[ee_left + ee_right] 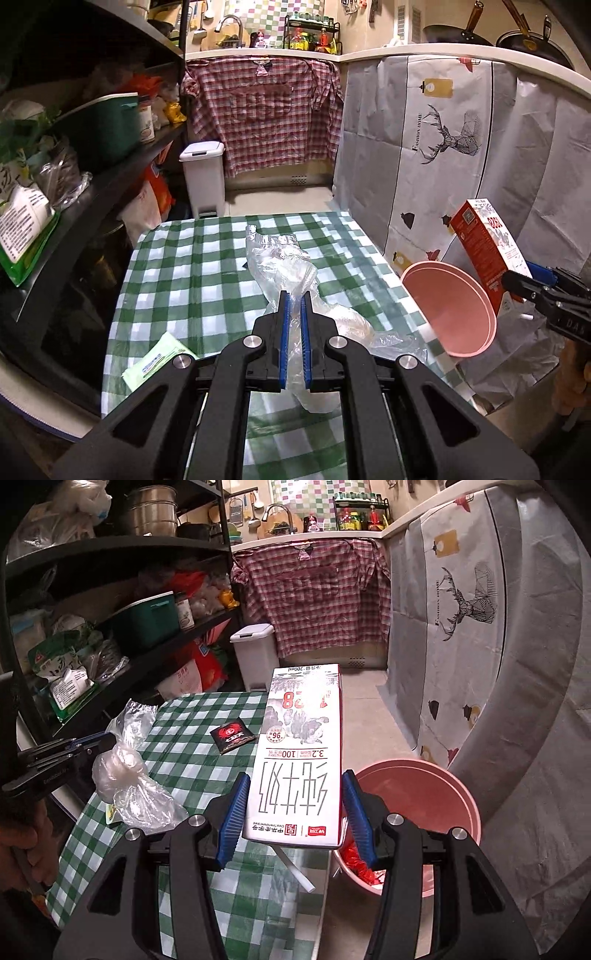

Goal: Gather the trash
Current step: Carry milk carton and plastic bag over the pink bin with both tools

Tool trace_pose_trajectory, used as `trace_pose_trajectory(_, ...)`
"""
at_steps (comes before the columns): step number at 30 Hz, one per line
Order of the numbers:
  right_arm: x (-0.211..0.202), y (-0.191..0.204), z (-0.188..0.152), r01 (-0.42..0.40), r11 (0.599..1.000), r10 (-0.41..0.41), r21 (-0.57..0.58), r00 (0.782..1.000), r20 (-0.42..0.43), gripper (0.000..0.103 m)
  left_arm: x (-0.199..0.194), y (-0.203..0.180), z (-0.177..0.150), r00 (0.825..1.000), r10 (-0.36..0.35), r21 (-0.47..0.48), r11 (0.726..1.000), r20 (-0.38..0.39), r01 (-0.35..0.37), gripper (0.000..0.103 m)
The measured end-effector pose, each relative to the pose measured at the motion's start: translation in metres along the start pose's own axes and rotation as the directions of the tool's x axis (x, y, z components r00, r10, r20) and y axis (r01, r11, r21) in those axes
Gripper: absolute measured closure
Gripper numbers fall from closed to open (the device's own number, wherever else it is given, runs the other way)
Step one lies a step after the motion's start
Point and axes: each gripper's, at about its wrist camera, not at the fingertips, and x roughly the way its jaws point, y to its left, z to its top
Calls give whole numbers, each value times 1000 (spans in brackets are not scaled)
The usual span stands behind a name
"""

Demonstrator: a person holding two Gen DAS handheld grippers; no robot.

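So, halfway-ish: red scraps already lie in the pink plastic basin [436,794] beside the green-checked bench [207,258]; a black sachet [233,734] and a green packet [157,360] wait on it. Left fingers [294,332], nearly closed, pinch the crumpled clear plastic bag [280,266] above the bench; right fingers [295,812], spread approx. halfway, clamp the red-and-white milk carton [299,760] near the basin.

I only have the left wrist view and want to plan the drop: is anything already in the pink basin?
Observer: Yes, crumpled red wrapping lies inside the pink basin.
Operator: Any trash hidden behind my bag?
Observer: A small black packet lies on the checked cloth beyond the plastic bag.
Operator: And the carton?
Observer: The right gripper clamps the milk carton by both sides; a white straw hangs beneath.
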Motion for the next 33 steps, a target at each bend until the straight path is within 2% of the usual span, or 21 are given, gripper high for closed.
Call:
trace_pose_trajectory(18, -6, -34, -2, 48, 997, -49, 61, 999, 10, 52, 15, -56, 15, 999, -33, 23, 999, 14, 33, 97)
trace_pose_trajectory(33, -14, -68, 1, 119, 983, -124, 138, 992, 26, 52, 23, -85, 23, 999, -51, 37, 998, 17, 50, 97)
